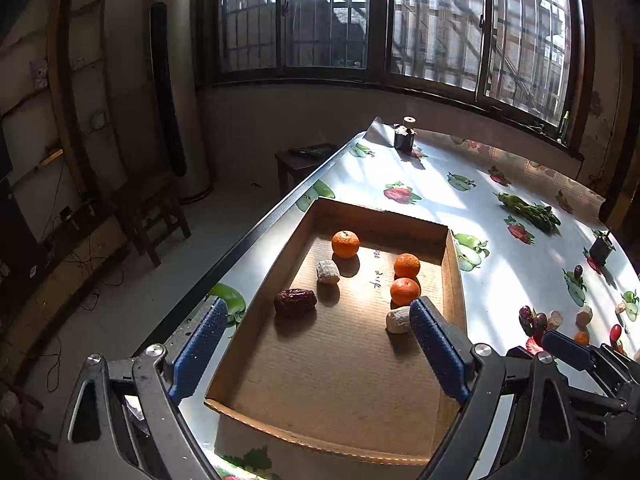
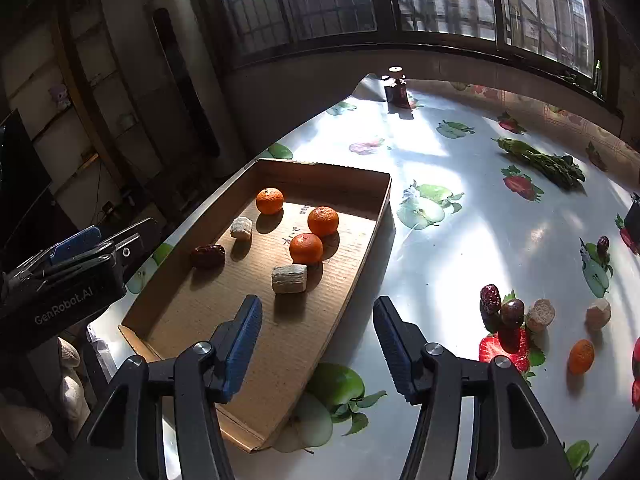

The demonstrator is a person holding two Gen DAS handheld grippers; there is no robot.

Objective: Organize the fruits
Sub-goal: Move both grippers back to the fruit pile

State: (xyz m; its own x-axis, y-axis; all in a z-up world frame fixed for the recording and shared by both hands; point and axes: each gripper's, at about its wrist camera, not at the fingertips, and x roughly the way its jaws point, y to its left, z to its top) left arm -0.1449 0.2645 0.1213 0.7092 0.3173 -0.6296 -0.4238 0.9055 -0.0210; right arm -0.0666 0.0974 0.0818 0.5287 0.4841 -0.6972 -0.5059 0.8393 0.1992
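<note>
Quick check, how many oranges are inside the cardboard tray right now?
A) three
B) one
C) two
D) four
A. The right wrist view shows three oranges in the cardboard tray: one near the far wall, and two close together toward the right side. A fourth orange sits out on the table, not in the tray.

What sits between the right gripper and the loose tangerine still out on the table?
Nothing visible blocks it. The right gripper is open over the tray's near edge; the tangerine lies on bare tablecloth to its right. The dates and pale pieces lie beyond that line.
</note>
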